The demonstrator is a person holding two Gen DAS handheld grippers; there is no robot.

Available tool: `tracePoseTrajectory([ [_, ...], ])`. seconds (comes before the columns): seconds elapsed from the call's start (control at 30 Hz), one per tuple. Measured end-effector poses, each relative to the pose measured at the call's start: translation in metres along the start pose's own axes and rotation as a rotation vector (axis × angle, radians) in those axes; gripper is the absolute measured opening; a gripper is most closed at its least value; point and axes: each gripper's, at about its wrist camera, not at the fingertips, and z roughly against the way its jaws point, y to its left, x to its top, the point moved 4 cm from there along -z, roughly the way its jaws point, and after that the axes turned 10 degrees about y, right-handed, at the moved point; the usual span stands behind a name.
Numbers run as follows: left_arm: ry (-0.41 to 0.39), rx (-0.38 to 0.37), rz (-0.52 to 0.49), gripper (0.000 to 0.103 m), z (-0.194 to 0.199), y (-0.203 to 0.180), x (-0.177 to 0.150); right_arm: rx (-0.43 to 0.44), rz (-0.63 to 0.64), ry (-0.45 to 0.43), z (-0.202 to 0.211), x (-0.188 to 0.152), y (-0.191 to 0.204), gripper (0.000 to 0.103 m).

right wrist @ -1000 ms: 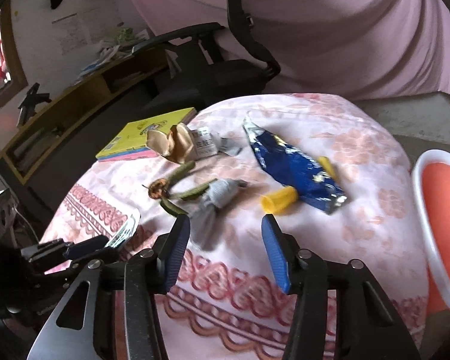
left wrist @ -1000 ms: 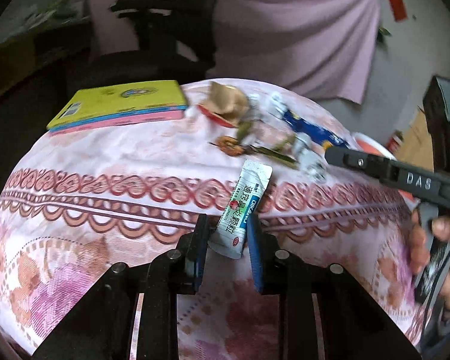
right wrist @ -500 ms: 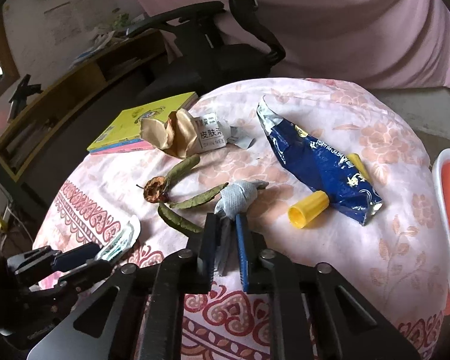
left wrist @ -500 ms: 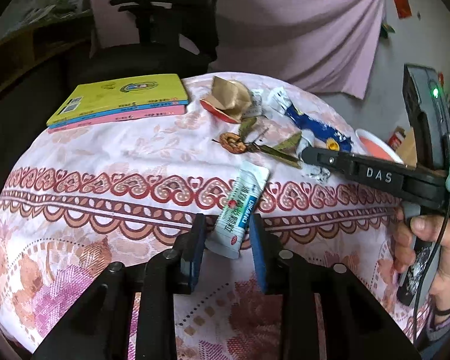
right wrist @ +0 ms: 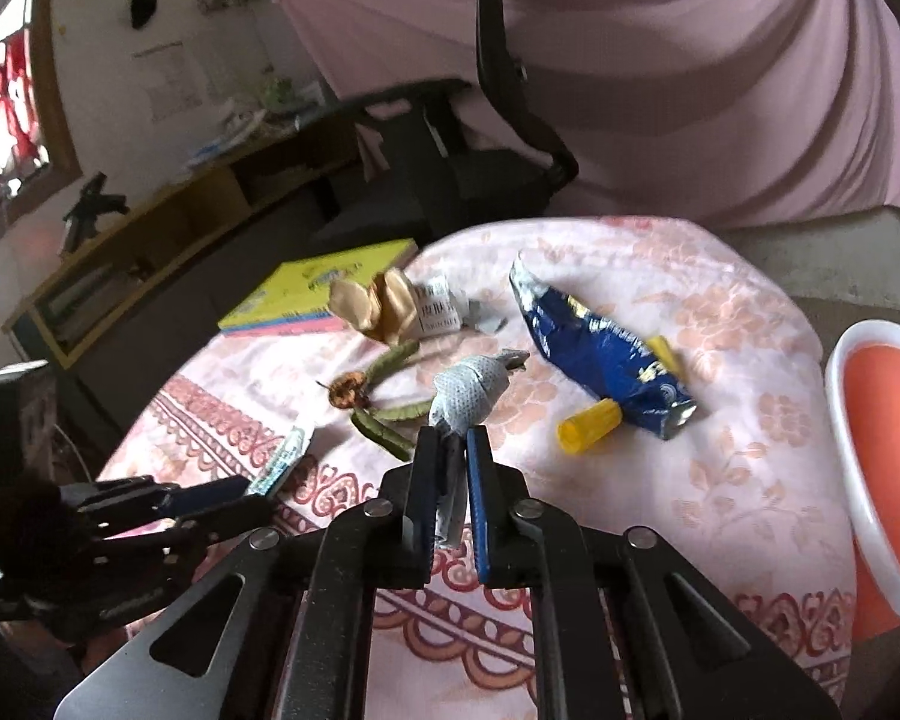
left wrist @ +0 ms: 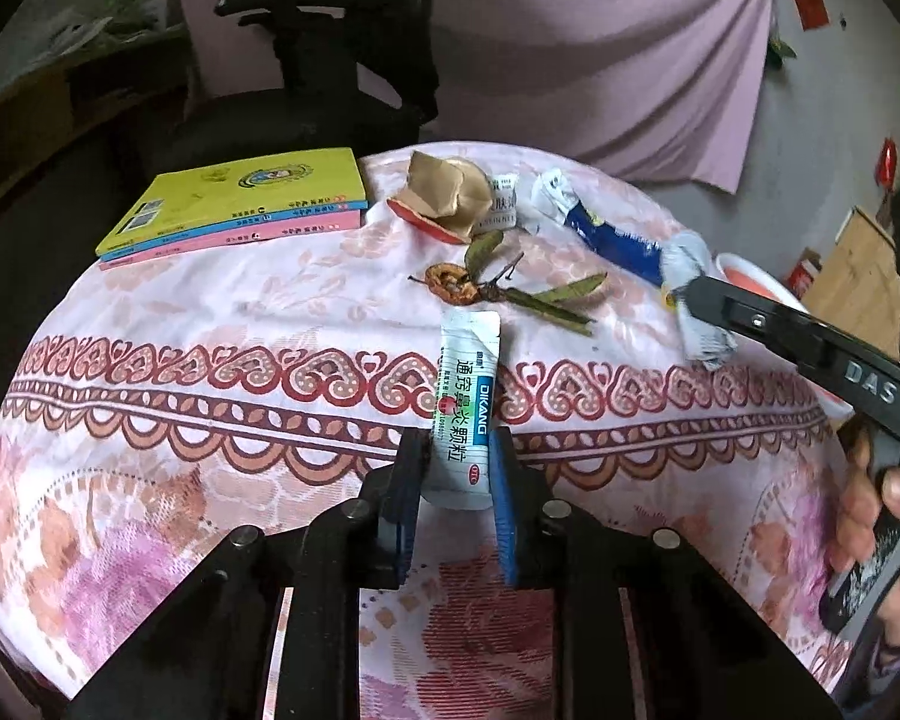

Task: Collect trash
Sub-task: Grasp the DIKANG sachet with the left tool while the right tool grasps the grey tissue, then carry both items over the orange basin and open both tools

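A white medicine sachet [left wrist: 467, 402] with green and blue print lies on the pink patterned tablecloth [left wrist: 210, 372]. Its near end sits between the jaws of my left gripper [left wrist: 459, 462], which are closing, and the pads touch both of its edges. My right gripper [right wrist: 450, 444] is shut on the tail of a crumpled grey-white wipe [right wrist: 471, 390] and holds it just above the cloth. In the left wrist view the right gripper [left wrist: 696, 294] comes in from the right with the wipe [left wrist: 699, 330] hanging from it. The left gripper [right wrist: 252, 498] and sachet [right wrist: 282, 459] show at the lower left of the right wrist view.
More litter lies on the cloth: a blue foil wrapper [right wrist: 600, 348], a yellow cap [right wrist: 588, 429], green pods with a dried fruit [right wrist: 354, 393], and crumpled brown paper [right wrist: 378, 306]. Stacked books [right wrist: 318, 294] sit at the back. An orange basin [right wrist: 840, 480] stands off the right edge, and a black office chair [right wrist: 450, 150] behind.
My right gripper went from wide open to shut on the wipe and raised it a little. My left jaws narrowed around the sachet's end.
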Motion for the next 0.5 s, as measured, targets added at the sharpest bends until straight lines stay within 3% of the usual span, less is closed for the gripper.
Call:
tracePoseTrajectory([
  [0.17,-0.127,-0.020,0.016,0.018,0.023,-0.015,0.000,-0.004,0.020,-0.135,0.033,-0.003,-0.002,0.008],
  [0.3,-0.287,-0.004,-0.063,0.018,0.052,-0.050,0.012,-0.067,0.057,-0.280,0.066,-0.003,-0.008,0.008],
  [0.5,-0.475,-0.073,-0.181,0.018,0.083,-0.102,0.035,-0.164,0.072,-0.509,0.122,-0.006,-0.026,0.008],
])
